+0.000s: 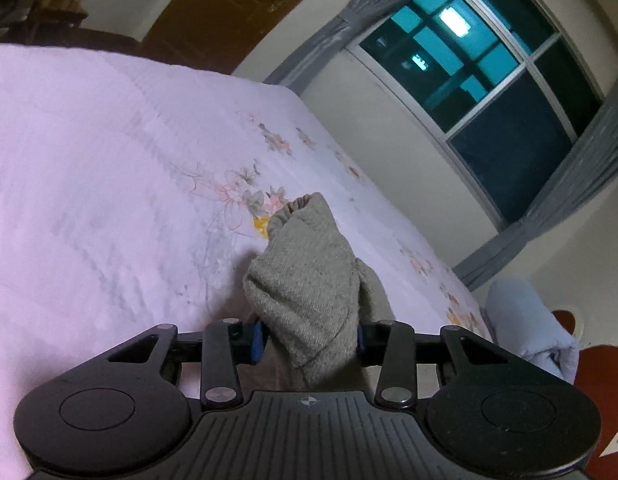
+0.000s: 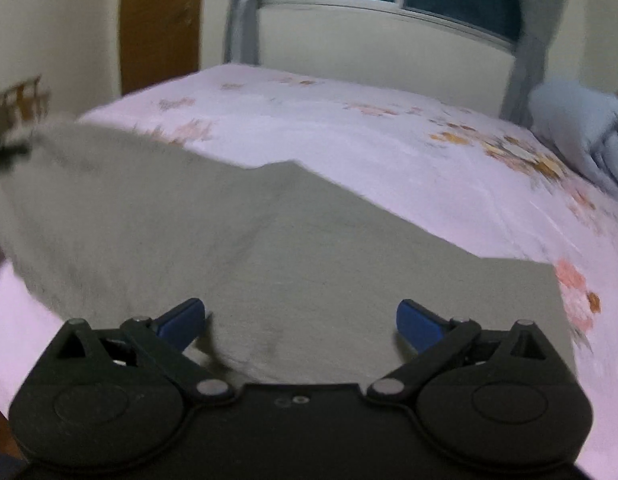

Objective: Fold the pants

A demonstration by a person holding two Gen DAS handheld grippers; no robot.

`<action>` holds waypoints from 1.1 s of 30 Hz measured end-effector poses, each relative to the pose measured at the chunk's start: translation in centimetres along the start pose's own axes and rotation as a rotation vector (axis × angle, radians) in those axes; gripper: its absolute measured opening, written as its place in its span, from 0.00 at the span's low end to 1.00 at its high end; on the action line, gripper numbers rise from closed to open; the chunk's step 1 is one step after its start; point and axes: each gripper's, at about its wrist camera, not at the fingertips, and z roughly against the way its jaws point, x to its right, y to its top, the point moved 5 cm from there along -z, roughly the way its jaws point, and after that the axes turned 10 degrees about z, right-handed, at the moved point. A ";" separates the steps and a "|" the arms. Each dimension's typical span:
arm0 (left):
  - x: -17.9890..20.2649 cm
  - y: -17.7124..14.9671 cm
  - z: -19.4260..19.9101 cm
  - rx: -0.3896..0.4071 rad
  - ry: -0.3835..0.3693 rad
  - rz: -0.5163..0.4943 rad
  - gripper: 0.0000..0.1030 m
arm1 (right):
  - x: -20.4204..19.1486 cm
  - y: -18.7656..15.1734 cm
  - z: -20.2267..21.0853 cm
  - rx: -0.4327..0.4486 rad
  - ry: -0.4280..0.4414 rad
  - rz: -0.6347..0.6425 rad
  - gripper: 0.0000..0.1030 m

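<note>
The left gripper (image 1: 309,338) was tipped a little downward over the bed (image 1: 109,168), its camera view rolled so the bed and window (image 1: 481,92) ran aslant. Its fingers (image 1: 257,339) had closed in on a bunched fold of the grey pants (image 1: 305,280), the blue pads pressing the cloth from both sides. Ahead of those fingers the gathered knit stood up off the bed, its long axis running away from the gripper and leaning a bit toward the left finger, ending in a ribbed, elastic-looking edge at the far tip. The right gripper (image 2: 301,322) pointed more steeply down at the bed, its fingers (image 2: 185,320) spread wide and gripping nothing. The pants (image 2: 237,248) lay spread on the pink flowered bedspread directly beyond and beneath those open fingers, the broad grey panel stretching crosswise, from past the left finger, where it blurred near the edge of view, to beyond the right finger. A pale blue folded blanket (image 2: 581,136) sat well off past the right finger, at the bed's far corner.
</note>
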 end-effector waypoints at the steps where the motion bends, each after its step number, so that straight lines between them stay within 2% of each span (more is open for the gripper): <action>1: -0.1 0.0 0.6 -0.003 0.006 -0.003 0.39 | -0.9 -0.6 -1.1 -0.051 -0.018 0.052 0.94; 2: 0.1 0.1 0.9 -0.005 0.010 -0.005 0.39 | -1.9 -1.5 -2.4 -0.111 -0.036 0.101 0.94; 4: -0.1 -0.2 1.1 -0.009 0.031 -0.008 0.39 | -2.1 -1.9 -2.8 -0.080 -0.039 0.086 0.94; 7: 0.1 -0.2 1.7 -0.006 0.031 -0.011 0.39 | -1.6 -1.8 -2.3 -0.084 -0.028 0.054 0.94; 9: 0.0 -0.3 1.8 -0.008 0.032 -0.017 0.39 | -1.5 -1.4 -1.3 -0.036 -0.046 0.054 0.94; 12: 0.1 -0.5 1.9 -0.015 0.043 -0.036 0.39 | -1.9 -2.5 -2.3 -0.069 -0.024 0.053 0.94; 14: 0.3 -0.5 1.8 -0.013 0.053 -0.044 0.39 | -1.8 -2.1 -2.1 -0.086 -0.023 0.048 0.94; 16: 0.4 -0.5 2.0 -0.011 0.061 -0.047 0.39 | -1.8 -1.4 -1.0 -0.047 -0.044 0.052 0.94; 17: 0.5 -0.5 2.2 -0.009 0.063 -0.051 0.39 | -1.9 -1.3 -0.8 -0.035 -0.029 0.044 0.94; 19: 0.9 -0.7 2.3 -0.007 0.072 -0.071 0.39 | -2.6 -2.2 -1.8 -0.074 0.004 0.052 0.95; 22: 1.5 -0.8 2.9 0.005 0.082 -0.090 0.39 | -2.2 -2.0 -1.5 -0.072 0.020 0.033 0.94; 24: 2.1 -0.8 3.3 0.012 0.085 -0.109 0.39 | -1.0 -1.5 0.0 -0.004 -0.010 -0.007 0.94; 29: 4.2 -0.7 4.4 0.029 0.097 -0.186 0.39 | 1.9 -1.8 3.2 0.118 0.011 -0.133 0.94; 33: 6.7 -1.0 5.4 0.051 0.100 -0.261 0.39 | 6.4 -3.0 4.8 0.179 -0.013 -0.263 0.94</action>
